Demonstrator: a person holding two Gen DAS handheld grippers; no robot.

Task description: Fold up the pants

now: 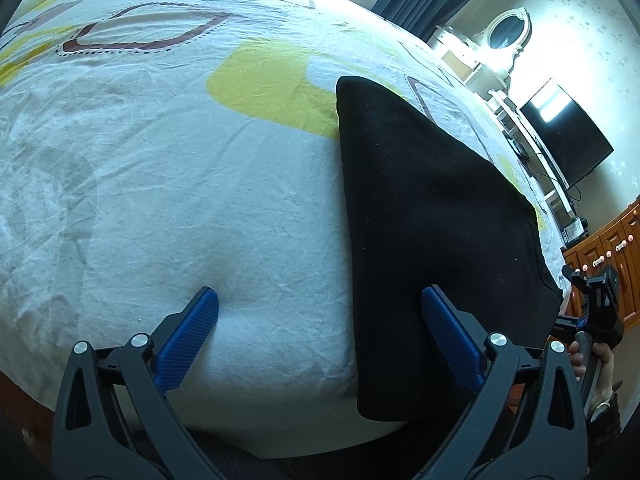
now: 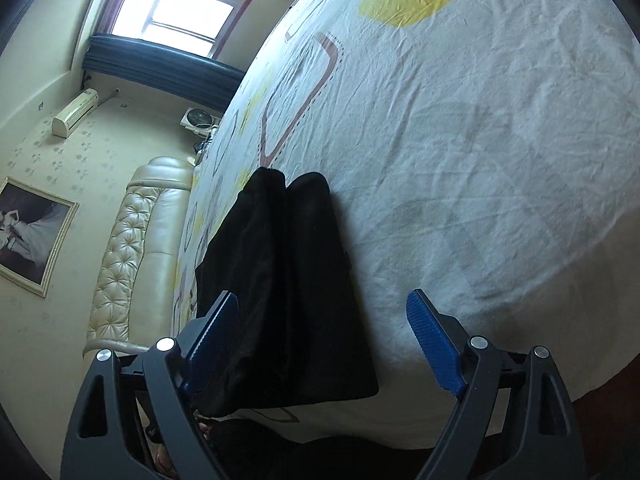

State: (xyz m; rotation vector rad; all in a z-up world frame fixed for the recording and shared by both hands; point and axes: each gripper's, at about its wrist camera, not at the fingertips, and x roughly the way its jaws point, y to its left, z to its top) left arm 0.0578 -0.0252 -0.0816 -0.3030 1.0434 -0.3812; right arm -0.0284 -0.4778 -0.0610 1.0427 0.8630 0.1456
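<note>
I hold both grippers, left [image 1: 318,310] and right [image 2: 322,314], jaws apart and empty above the bed [image 1: 160,184], since the pants [image 1: 432,216] lie flat ahead, ready for gripping.

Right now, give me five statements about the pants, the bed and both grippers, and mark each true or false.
1. The black pants lie on the patterned bedsheet. True.
2. The left gripper is clamped on the pants. False: its jaws are spread and hold nothing.
3. The right gripper is open. True.
4. The pants are red. False: they are black.
5. In the right wrist view both leg ends of the pants lie side by side. True.
</note>
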